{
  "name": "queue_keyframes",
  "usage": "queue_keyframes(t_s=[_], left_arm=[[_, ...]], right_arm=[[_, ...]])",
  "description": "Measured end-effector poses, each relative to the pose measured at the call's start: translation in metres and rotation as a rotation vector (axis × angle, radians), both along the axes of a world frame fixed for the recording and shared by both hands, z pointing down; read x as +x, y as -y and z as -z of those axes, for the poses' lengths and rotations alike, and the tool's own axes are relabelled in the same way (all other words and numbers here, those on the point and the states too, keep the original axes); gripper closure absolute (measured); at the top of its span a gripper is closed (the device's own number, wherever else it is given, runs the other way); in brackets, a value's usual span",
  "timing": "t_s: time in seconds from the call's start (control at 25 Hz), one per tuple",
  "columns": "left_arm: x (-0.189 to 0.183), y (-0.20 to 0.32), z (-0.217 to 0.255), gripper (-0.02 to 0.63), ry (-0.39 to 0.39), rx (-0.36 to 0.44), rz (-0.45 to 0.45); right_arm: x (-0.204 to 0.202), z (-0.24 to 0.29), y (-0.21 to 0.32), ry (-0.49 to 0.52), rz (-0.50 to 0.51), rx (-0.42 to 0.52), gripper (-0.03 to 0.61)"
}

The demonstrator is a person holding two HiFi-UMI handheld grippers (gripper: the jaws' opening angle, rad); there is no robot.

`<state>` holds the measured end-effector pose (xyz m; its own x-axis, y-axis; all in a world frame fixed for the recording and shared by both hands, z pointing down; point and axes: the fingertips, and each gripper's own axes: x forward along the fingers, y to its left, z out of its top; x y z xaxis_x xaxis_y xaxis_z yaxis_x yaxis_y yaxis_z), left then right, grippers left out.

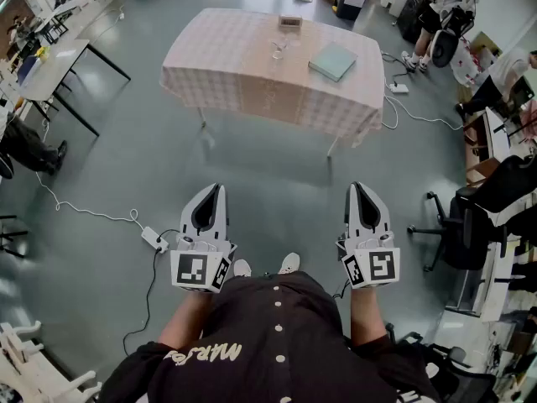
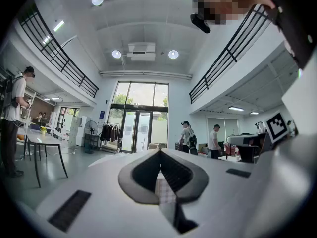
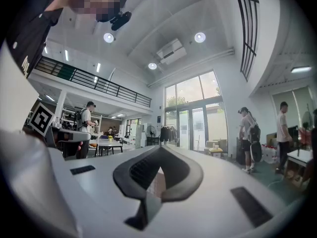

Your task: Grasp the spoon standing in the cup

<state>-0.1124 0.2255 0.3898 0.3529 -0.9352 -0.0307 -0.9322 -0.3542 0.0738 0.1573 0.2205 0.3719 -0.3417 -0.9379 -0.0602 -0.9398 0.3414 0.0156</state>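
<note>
In the head view a clear cup (image 1: 277, 51) with a spoon (image 1: 281, 43) standing in it sits near the middle of a table (image 1: 226, 74) covered in a pale checked cloth, far ahead of me. My left gripper (image 1: 216, 188) and right gripper (image 1: 356, 185) hang side by side in front of my body, well short of the table, both shut with nothing in them. The left gripper view shows its gripper (image 2: 159, 151) with jaws pressed together, pointing into the hall. In the right gripper view that gripper (image 3: 161, 148) is likewise shut and empty. Neither gripper view shows the cup.
On the table also lie a green book (image 1: 332, 60) and a small box (image 1: 290, 22). A power strip (image 1: 154, 239) with cables lies on the floor at my left. Office chairs (image 1: 470, 225) stand at the right, desks (image 1: 50, 65) at the left, and a seated person (image 1: 445, 2) beyond the table.
</note>
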Motion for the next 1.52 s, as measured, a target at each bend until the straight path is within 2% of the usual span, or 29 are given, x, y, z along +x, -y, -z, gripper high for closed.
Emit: queue_keyframes(t_s=[0.56, 0.8, 1.12, 1.52], left_arm=[[0.008, -0.003, 0.001, 0.603, -0.005, -0.009, -0.005], [0.008, -0.004, -0.001, 0.603, -0.007, -0.005, -0.005], [0.01, -0.006, -0.002, 0.603, -0.007, -0.009, -0.011], [0.014, -0.008, -0.001, 0.603, -0.006, -0.01, -0.012]], right_arm=[[0.001, 0.001, -0.005, 0.04, 0.022, -0.004, 0.575], [-0.003, 0.0, -0.007, 0.006, 0.028, 0.009, 0.574], [-0.004, 0.003, -0.009, 0.033, 0.043, 0.014, 0.565], [-0.001, 0.003, -0.01, 0.04, 0.051, 0.007, 0.487]])
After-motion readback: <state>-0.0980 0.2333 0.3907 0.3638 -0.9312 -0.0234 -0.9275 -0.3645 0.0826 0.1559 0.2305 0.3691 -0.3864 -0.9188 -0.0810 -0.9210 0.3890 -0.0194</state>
